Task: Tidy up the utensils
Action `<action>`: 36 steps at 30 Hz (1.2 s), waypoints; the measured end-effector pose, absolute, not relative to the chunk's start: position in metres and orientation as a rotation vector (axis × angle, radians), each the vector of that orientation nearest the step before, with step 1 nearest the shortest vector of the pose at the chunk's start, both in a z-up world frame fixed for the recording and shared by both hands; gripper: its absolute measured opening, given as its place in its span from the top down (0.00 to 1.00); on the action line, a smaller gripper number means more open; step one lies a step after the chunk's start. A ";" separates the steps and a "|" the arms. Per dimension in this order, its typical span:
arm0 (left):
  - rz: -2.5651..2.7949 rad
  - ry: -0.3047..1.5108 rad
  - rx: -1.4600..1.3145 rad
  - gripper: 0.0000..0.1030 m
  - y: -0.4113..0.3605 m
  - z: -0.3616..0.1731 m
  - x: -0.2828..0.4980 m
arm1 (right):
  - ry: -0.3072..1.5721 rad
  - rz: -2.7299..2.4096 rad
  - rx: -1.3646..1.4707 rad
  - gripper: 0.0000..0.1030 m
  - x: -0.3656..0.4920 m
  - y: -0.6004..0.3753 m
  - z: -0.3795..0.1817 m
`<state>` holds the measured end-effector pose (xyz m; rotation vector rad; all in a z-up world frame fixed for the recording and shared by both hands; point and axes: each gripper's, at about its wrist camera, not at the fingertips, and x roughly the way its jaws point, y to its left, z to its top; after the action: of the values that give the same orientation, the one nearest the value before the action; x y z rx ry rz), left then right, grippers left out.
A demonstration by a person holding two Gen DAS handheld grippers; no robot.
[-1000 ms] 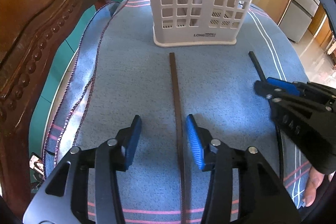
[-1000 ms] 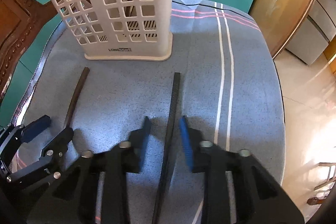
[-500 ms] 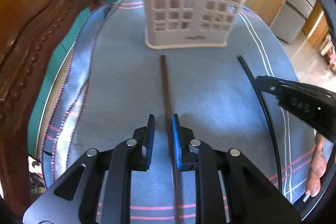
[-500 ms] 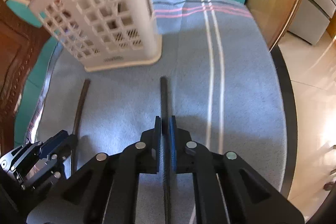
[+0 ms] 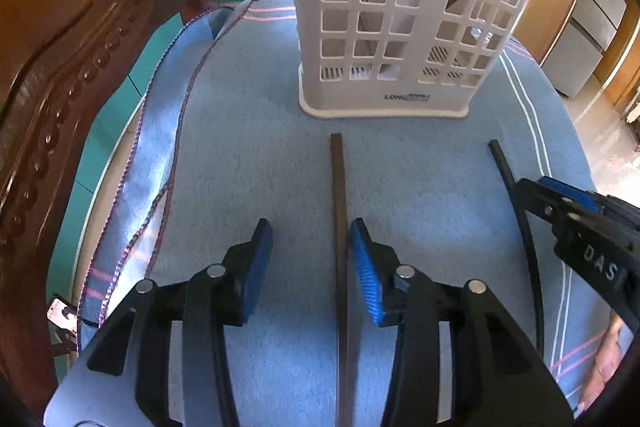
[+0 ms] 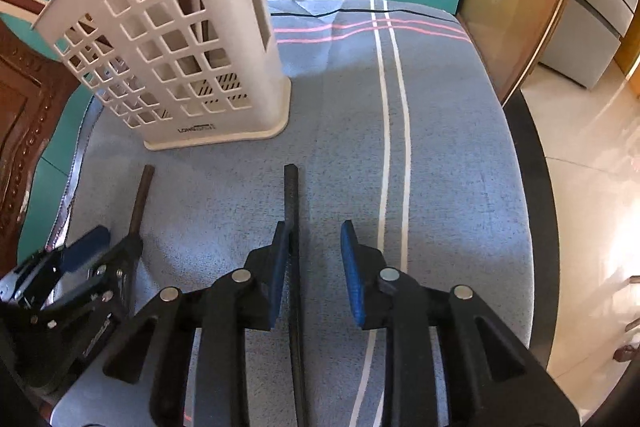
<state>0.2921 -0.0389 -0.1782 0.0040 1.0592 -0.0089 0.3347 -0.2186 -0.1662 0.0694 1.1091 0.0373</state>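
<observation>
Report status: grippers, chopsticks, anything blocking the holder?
Left gripper and right gripper opening, gripping nothing. Brown chopstick and black chopstick flat on the cloth. Path to white holder clear.

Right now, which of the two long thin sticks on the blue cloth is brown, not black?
The brown flat stick, lying between the left tool's opening jaws. The black round stick lies farther right, between the right tool's jaws.
</observation>
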 end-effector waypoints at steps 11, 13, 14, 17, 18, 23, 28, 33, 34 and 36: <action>-0.026 1.044 0.044 0.83 -0.058 -0.176 0.292 | 1.108 0.038 0.060 0.70 0.334 -0.217 -0.166; -0.043 1.043 0.049 0.92 -0.062 -0.176 0.291 | 1.111 0.037 0.059 0.67 0.334 -0.217 -0.166; -0.047 1.044 0.049 0.93 -0.063 -0.176 0.294 | 1.112 0.038 0.058 0.67 0.333 -0.217 -0.166; -0.086 1.059 0.015 0.93 -0.064 -0.176 0.291 | 1.111 0.040 0.055 0.67 0.333 -0.217 -0.167; -0.098 1.064 0.003 0.93 -0.064 -0.175 0.288 | 1.110 0.040 0.056 0.67 0.333 -0.217 -0.167; -0.097 1.065 -0.009 0.93 -0.068 -0.172 0.278 | 1.111 0.044 0.057 0.66 0.333 -0.217 -0.166; -0.075 1.054 0.017 0.91 -0.068 -0.173 0.280 | 1.105 0.069 0.006 0.65 0.332 -0.206 -0.167; -0.043 1.023 0.080 0.83 -0.071 -0.173 0.278 | 1.112 0.071 -0.042 0.64 0.332 -0.199 -0.175; -0.037 1.018 0.088 0.80 -0.071 -0.173 0.278 | 1.103 0.068 -0.060 0.62 0.332 -0.197 -0.176; -0.027 1.009 0.098 0.77 -0.072 -0.173 0.277 | 1.092 0.061 -0.083 0.60 0.333 -0.195 -0.177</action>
<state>0.2772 -0.0722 -0.1727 0.0982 1.0085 -0.0270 0.3325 -0.1949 -0.1766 -0.0832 1.0919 0.0613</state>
